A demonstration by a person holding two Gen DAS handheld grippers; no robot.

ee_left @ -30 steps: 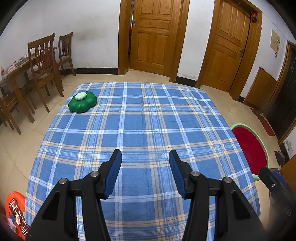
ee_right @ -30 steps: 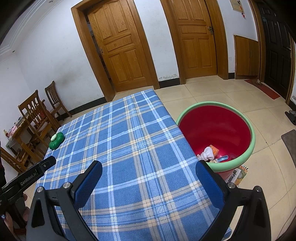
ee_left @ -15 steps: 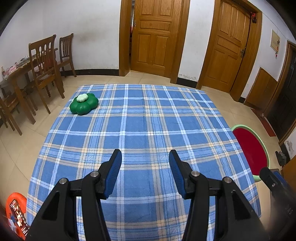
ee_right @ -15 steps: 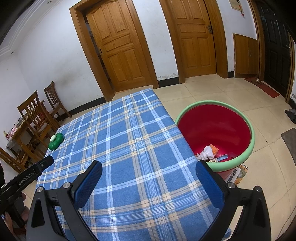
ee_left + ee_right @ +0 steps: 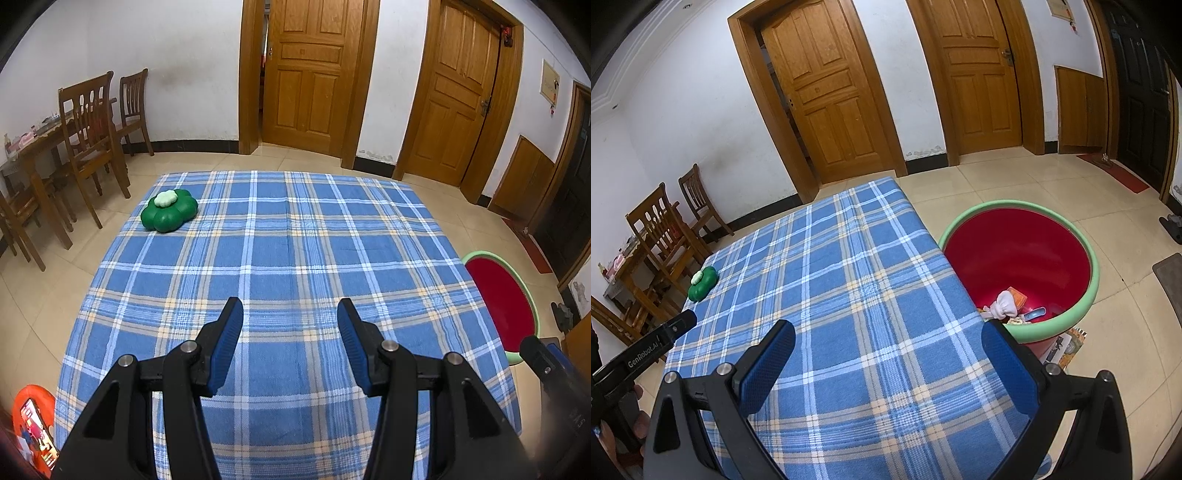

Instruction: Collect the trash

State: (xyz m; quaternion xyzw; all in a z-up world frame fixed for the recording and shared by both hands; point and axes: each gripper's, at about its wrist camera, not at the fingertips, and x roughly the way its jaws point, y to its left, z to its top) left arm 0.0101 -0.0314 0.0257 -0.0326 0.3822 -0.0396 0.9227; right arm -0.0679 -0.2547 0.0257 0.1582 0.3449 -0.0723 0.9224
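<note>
Judging from the bare plaid desk [image 5: 295, 258], the collecting looks nearly finished; a last sweep should leave the green flower-shaped object [image 5: 169, 211] at the far-left corner, unless it counts as trash. Left claw [image 5: 290, 314] gapes moderately, empty; right claw [image 5: 886, 343] gapes wide, empty. Trash lies in the red bin [image 5: 1086, 295] beside the desk.

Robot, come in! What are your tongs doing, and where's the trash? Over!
Left tongs open, empty. Right tongs open, empty. Trash sits in red bin beside table. Only green flower thing on blue cloth; nothing blocking.
</note>
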